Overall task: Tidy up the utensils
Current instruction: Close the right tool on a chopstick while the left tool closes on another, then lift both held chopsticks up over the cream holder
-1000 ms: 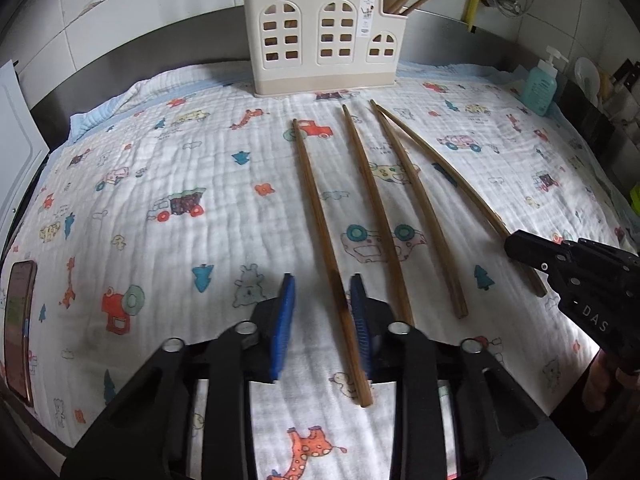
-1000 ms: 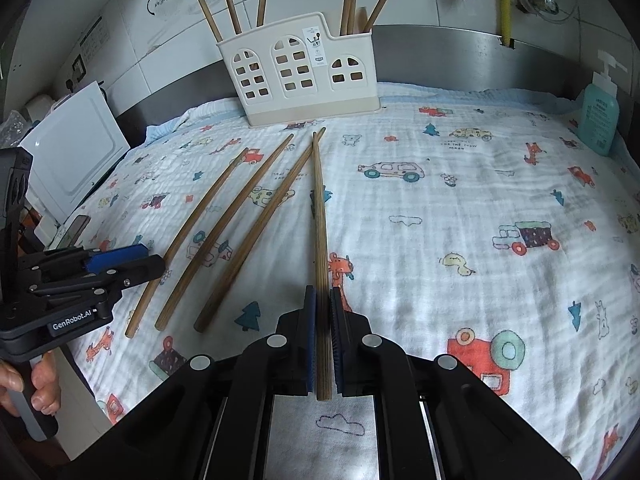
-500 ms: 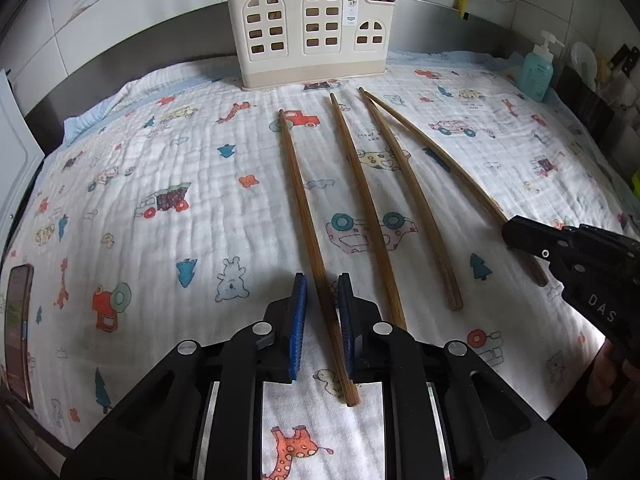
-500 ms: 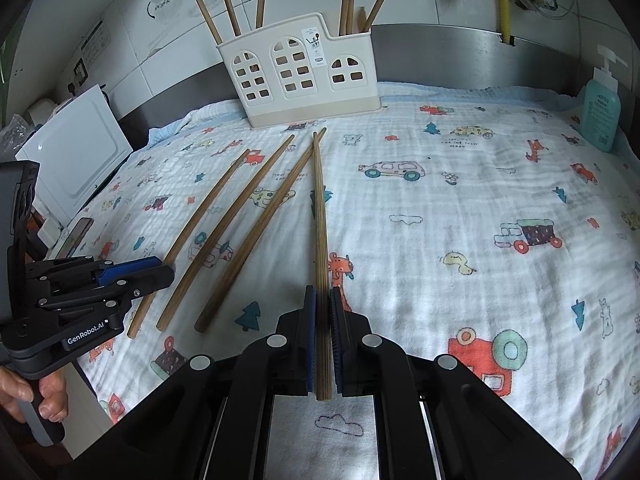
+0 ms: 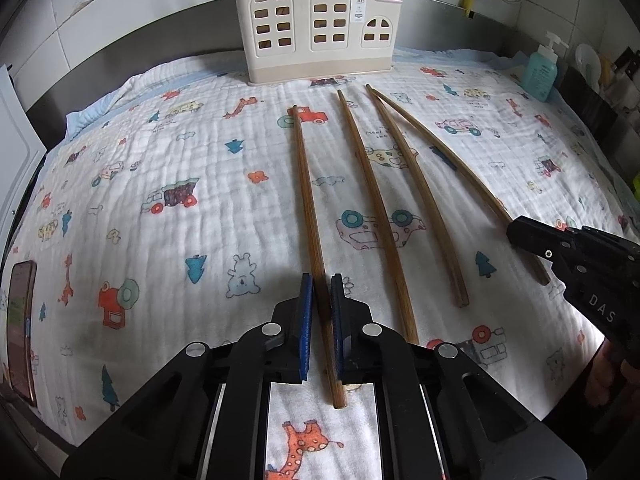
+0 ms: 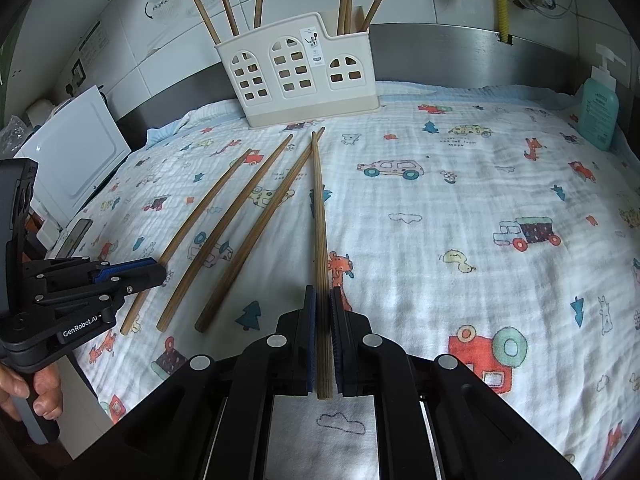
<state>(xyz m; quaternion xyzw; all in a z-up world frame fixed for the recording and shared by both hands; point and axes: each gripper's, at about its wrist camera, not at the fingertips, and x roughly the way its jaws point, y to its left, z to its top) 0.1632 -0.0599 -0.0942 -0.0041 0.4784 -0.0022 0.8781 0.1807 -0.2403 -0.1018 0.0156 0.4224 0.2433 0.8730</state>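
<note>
Chopsticks lay on the printed cloth (image 5: 168, 152) before the holder (image 5: 312, 24); left gripper (image 5: 319, 292) pinched the leftmost chopstick (image 5: 306, 184), right gripper (image 6: 323, 300) clamped the rightmost chopstick (image 6: 318, 208); lifting level looked wise

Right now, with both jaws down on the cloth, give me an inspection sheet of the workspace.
Surface: cartoon-print cloth, wrinkled, covering the counter.
Job's things: four loose chopsticks on the cloth; white holder at the back with several chopsticks standing in it.
Clutter: phone at the cloth's left edge; soap bottle far right.
Grippers: left gripper closed around the leftmost chopstick; right gripper shut on the rightmost chopstick.
Cables: yellow hose on the wall.
Surroundings: tiled wall, steel backsplash.
</note>
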